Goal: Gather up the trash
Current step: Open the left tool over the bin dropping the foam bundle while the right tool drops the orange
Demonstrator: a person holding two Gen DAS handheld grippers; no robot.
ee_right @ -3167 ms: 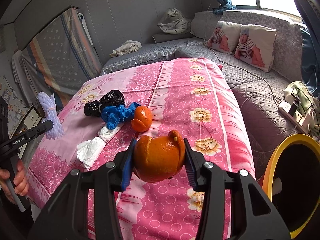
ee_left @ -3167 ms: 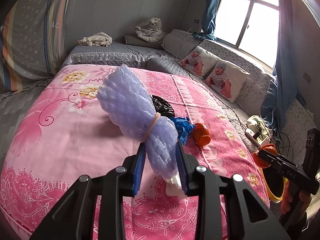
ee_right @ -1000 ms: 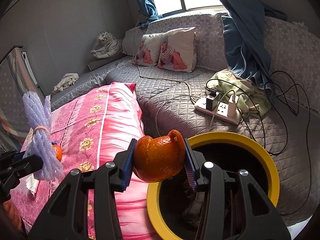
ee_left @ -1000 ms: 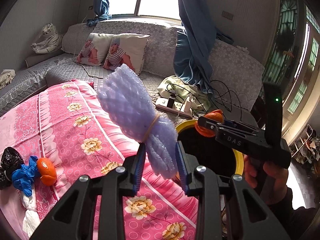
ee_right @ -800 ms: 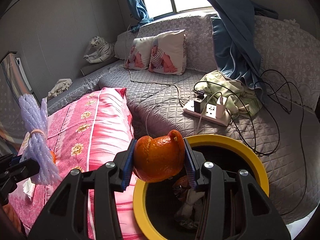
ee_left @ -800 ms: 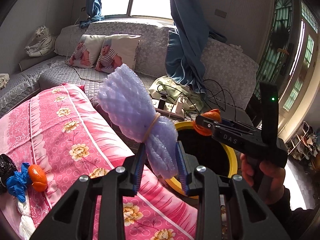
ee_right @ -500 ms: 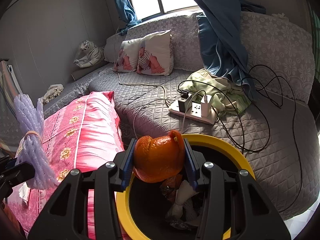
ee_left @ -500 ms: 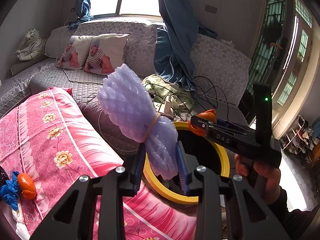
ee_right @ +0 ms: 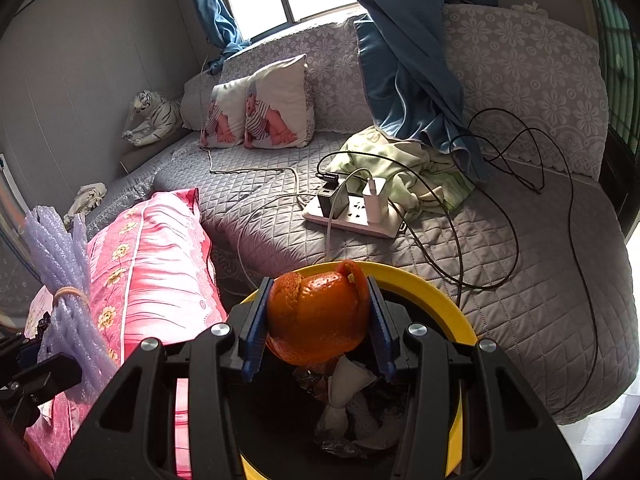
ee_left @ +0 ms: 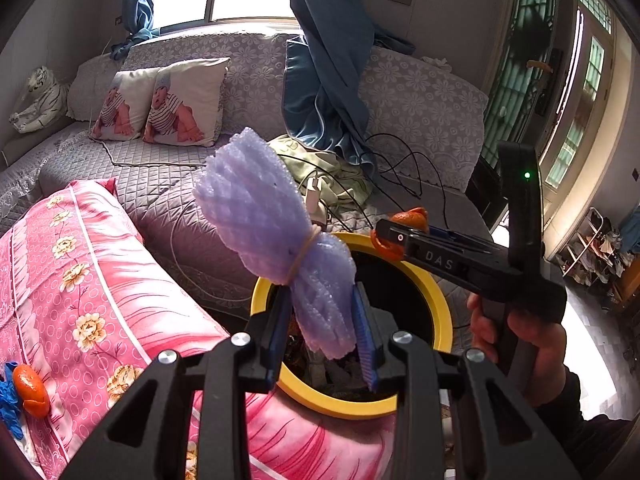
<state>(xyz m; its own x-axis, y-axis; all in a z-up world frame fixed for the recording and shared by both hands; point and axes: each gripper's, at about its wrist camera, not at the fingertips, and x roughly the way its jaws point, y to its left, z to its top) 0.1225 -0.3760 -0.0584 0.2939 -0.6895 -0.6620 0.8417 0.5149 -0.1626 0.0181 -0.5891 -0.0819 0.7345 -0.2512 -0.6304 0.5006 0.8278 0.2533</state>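
Grey quilted sofa behind, yellow-rimmed bin (ee_right: 448, 284) below | right gripper (ee_right: 316, 320) pinched orange peel (ee_right: 318, 314), seemingly over the opening | left gripper (ee_left: 322, 326) clamped purple foam netting (ee_left: 276, 224) at the rim | best centred before letting go.

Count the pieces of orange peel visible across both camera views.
2. One orange peel is clamped in the right gripper over the yellow-rimmed bin; another lies on the pink bedspread. The bin may hide more.
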